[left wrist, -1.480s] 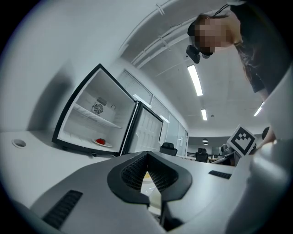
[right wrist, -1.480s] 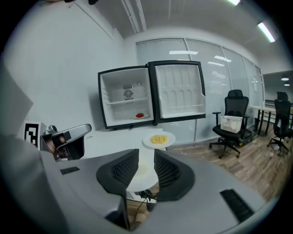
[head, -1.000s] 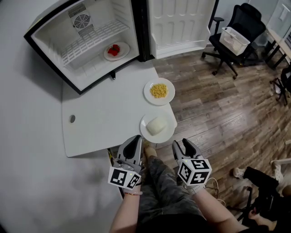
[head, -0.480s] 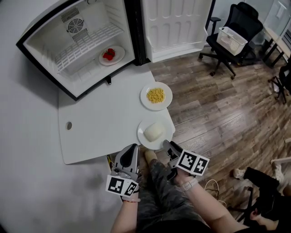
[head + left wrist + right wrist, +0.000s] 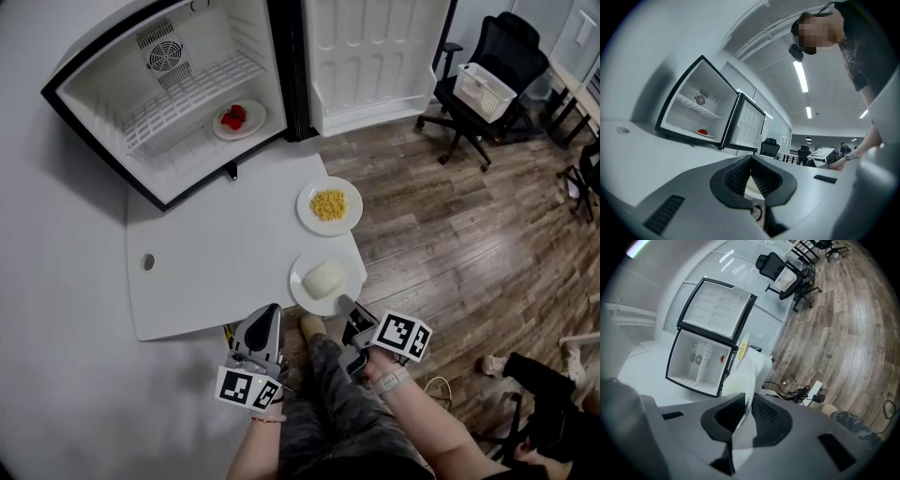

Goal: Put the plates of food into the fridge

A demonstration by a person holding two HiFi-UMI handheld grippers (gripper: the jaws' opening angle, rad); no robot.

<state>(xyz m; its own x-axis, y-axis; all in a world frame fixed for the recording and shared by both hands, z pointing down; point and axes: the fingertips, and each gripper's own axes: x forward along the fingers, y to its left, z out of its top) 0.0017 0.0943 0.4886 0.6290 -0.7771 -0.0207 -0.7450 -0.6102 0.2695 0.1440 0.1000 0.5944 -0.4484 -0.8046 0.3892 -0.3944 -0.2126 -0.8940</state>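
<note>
The table (image 5: pixel 206 253) lies ahead of me, with the fridge (image 5: pixel 103 66) at its far edge and the fridge's door (image 5: pixel 375 47) swung open to the right. Two plates sit along the table's right side: the near plate (image 5: pixel 302 281) at the front corner, the far plate (image 5: pixel 309 214) behind it, apart. A third plate (image 5: pixel 255 112) rests inside the fridge, below the wire shelf (image 5: pixel 187 94). I see an office chair (image 5: pixel 506 47) far right, with a basket (image 5: pixel 486 86) on its seat.

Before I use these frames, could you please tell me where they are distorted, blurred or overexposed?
Head view: sharp, evenly lit, fridge edges slightly bowed. Left gripper view: heavy fisheye, dark corners, ceiling light blown out. Right gripper view: fisheye, scene tilted, near plate rim blurred.
</note>
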